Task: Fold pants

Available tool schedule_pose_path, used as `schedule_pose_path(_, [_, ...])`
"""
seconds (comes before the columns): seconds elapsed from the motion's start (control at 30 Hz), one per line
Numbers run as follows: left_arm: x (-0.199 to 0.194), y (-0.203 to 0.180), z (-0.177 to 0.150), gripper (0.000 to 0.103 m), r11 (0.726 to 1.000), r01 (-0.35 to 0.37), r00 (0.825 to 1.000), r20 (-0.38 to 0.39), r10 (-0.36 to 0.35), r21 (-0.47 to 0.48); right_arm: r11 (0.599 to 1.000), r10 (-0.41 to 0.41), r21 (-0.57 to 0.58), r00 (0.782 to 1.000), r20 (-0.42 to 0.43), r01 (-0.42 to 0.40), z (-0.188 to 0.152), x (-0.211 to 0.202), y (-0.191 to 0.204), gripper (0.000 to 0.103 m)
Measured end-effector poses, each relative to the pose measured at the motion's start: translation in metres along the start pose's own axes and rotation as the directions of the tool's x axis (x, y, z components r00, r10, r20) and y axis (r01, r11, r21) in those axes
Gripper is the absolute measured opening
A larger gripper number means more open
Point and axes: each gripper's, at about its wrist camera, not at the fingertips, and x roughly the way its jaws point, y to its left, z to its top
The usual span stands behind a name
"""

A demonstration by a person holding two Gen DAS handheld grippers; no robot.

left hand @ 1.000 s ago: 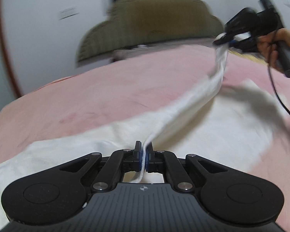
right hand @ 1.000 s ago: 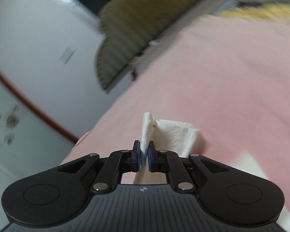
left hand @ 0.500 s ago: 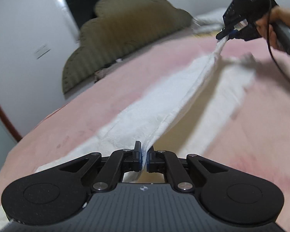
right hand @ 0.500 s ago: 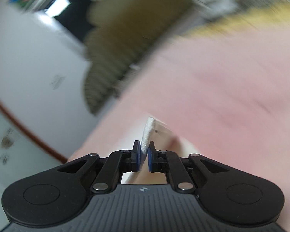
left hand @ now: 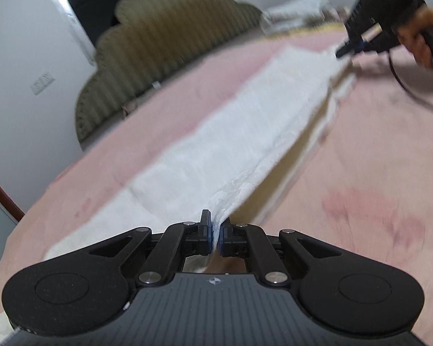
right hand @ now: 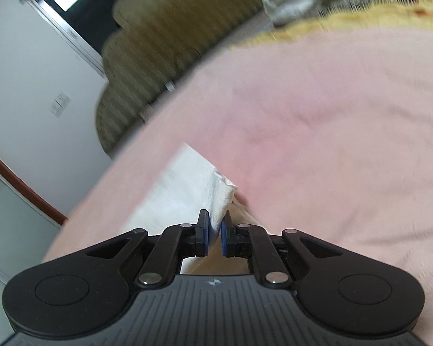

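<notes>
- Pink bedding covers the bed [left hand: 375, 173], with an olive scalloped headboard [left hand: 164, 52] and pale walls behind it.
- White pants [left hand: 245, 132] lie on the bed as one long strip, their long axis running from the left claw [left hand: 215, 235] away and to the right, up to the right claw [left hand: 352, 47] at the far end.
- Left claw is closed on the near end of the upper layer's edge; right claw, held in a hand [left hand: 415, 37], is closed on the far end, as its own view confirms with white cloth [right hand: 199, 190] pinched between the blue pads [right hand: 205, 235].
- That gripped edge hangs just above the lower layer, with a shadowed gap [left hand: 291, 155] beneath it, so the fold is not yet laid flat.
- Judging by this, the coming move lowers both ends together, keeping the edge parallel to the lower layer's edge.
- Compared with a second ago, the raised edge sits much lower and straighter, the sagging arc is gone, the strip looks narrower, and the right claw has dropped close to the bedding.
</notes>
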Motion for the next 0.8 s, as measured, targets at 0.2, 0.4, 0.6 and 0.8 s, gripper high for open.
schedule_pose_path(0.2, [-0.006, 0.009, -0.005, 0.008, 1.000, 0.027, 1.000, 0.010, -0.027, -0.010, 0.999, -0.033, 0.035, 0.999, 0.022, 0.032, 0.002, -0.013, -0.003, 0.014])
schedule_pose_path(0.4, [-0.015, 0.024, 0.001, 0.020, 0.990, 0.109, 0.994, 0.003, -0.109, -0.086, 0.980, -0.068, -0.171, 0.983, 0.171, 0.098, -0.001, -0.026, 0.046, 0.018])
schedule_pose_path(0.6, [-0.027, 0.065, 0.016, 0.046, 0.937, 0.205, 0.978, 0.078, -0.191, -0.283, 0.959, 0.061, -0.268, 0.992, -0.107, -0.088, -0.010, 0.049, 0.086, 0.023])
schedule_pose_path(0.8, [0.017, 0.112, 0.018, 0.053, 0.917, -0.064, 0.990, -0.141, 0.008, -0.394, 0.991, -0.004, -0.132, 0.994, -0.112, -0.010, 0.015, 0.092, 0.073, 0.023])
